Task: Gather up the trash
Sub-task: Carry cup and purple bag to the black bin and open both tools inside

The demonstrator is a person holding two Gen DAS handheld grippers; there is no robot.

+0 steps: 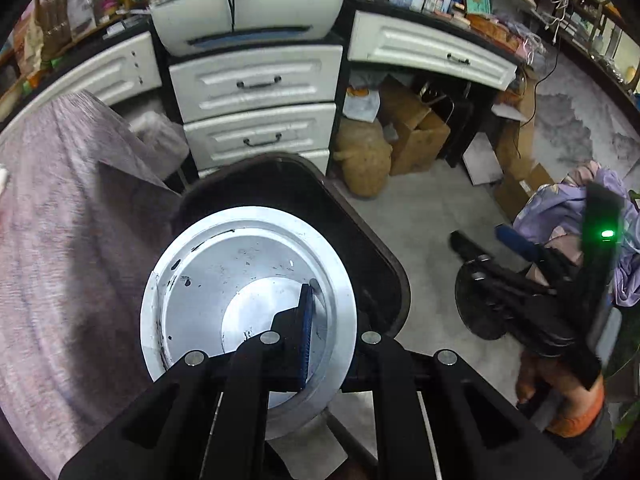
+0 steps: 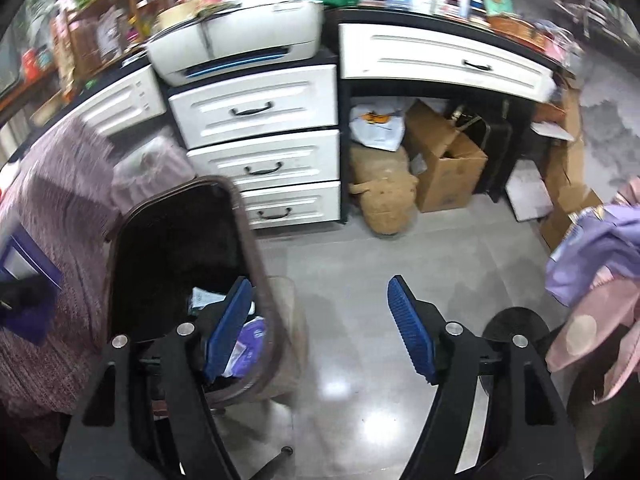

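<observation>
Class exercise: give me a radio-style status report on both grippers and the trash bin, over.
Left gripper shut on white disposable plate, above dark trash bin. Right gripper open, empty. Bin already holds wrappers. Nothing blocking the opening.

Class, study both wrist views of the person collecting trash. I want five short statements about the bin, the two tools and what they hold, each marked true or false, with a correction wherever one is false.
1. The left tool is shut on a white disposable plate. True.
2. The plate is held above the dark bin. True.
3. The right tool grips a purple wrapper. False: its jaws stand open with nothing between them; the purple wrapper lies inside the bin.
4. The bin is empty. False: the right wrist view shows paper and wrappers in it.
5. The drawers behind the bin are pulled out. False: they are closed.
</observation>
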